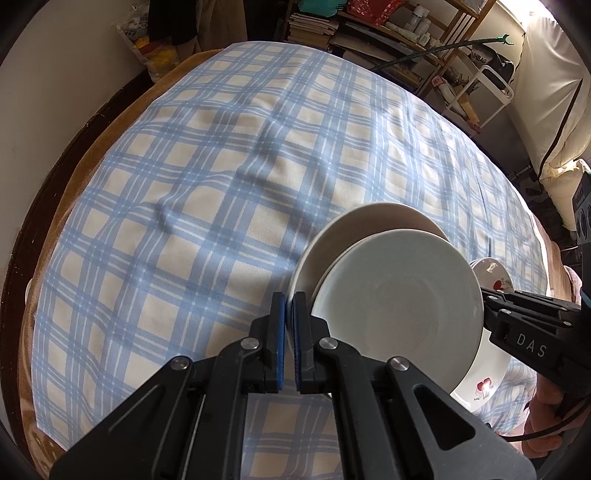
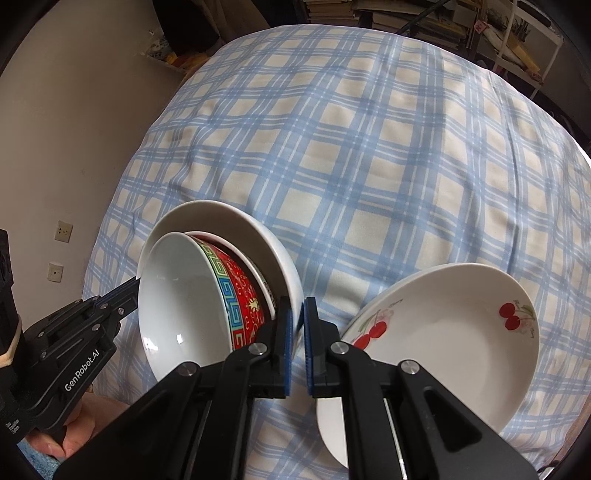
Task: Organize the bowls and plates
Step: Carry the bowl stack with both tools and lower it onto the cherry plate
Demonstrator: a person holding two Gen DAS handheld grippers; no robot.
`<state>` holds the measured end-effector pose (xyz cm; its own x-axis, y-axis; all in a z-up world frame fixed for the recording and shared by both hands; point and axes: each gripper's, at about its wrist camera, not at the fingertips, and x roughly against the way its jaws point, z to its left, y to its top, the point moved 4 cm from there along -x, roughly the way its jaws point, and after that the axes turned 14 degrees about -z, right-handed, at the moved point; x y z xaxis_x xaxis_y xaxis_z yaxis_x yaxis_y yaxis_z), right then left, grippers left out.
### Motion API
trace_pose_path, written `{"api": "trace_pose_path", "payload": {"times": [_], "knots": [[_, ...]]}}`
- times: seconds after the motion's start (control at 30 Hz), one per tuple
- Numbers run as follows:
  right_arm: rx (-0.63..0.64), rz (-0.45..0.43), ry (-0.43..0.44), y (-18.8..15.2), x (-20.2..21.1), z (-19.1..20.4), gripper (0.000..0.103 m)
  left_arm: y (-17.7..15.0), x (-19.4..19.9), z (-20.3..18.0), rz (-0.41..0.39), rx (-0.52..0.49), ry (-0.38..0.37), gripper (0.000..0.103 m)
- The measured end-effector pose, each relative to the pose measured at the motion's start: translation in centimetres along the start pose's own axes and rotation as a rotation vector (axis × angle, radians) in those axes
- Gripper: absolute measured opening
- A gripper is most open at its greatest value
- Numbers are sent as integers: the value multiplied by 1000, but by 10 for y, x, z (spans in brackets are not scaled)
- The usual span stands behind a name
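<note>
A stack of bowls is held tilted above the checked cloth. The outer white bowl holds a red patterned bowl with a white inside. My right gripper is shut on the white bowl's rim. My left gripper is shut on the opposite rim; the white bowl and the inner bowl fill its lower right view. A white plate with cherries lies on the cloth to the right; it also shows in the left wrist view.
The blue and cream checked tablecloth covers a round table with a brown edge. Shelves with books and a white cart stand beyond the far side. A wall with sockets is at the left.
</note>
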<state>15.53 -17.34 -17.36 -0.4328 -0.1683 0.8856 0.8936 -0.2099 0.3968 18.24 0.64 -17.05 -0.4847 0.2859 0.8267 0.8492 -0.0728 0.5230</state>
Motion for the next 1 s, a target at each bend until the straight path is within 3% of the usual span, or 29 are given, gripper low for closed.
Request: {"api": "trace_pose_path", "payload": {"times": [0.5,1.0], "knots": [[-24,-24,9,-5,25,-10,8,4,21,-14,-27,-15,-33,2],[-96,-105,1,-10,89,-57,8,11,51,-92,-56,-106,-64,2]]}}
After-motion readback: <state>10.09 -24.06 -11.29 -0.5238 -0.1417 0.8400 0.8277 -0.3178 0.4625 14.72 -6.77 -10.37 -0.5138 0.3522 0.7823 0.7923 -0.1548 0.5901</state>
